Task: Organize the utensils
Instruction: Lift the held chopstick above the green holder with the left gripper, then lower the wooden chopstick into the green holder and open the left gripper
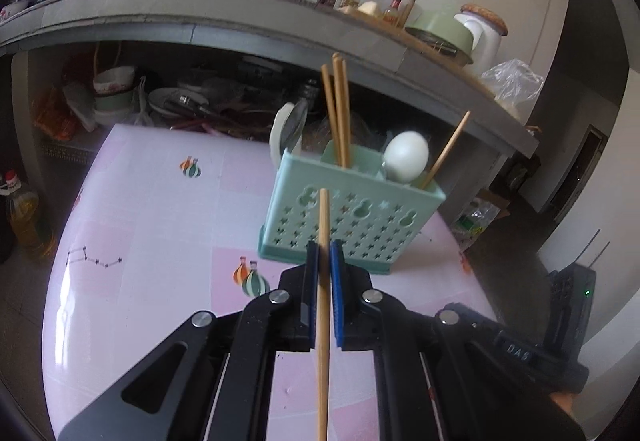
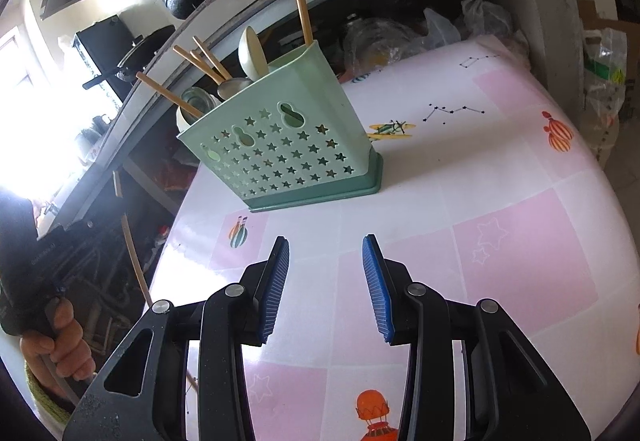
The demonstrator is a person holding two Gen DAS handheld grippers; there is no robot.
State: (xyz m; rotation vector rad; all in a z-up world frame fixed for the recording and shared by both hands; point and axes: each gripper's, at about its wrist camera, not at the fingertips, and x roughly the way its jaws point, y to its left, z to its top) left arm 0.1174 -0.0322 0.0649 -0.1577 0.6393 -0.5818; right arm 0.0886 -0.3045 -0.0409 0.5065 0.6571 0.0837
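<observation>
**One chopstick left in hand, the rest already in the holder**

A table (image 2: 500, 225) with a pink and white patterned cover fills both views, its far edge running under a grey kitchen counter (image 1: 248, 25). A mint-green utensil holder (image 1: 340, 217) with star-shaped holes stands upright near that far edge. It already holds several wooden chopsticks (image 1: 339, 113), a pale spoon (image 1: 405, 157) and what looks like a metal ladle.

The left gripper (image 1: 324, 253) is clenched on a single chopstick (image 1: 323, 301), held upright in front of the holder and apart from it. The right gripper (image 2: 326, 289) hangs over bare table near the front edge, jaws apart with nothing between them.

No loose utensils show on the table, so the task looks nearly done: this chopstick still needs to go into a compartment.
</observation>
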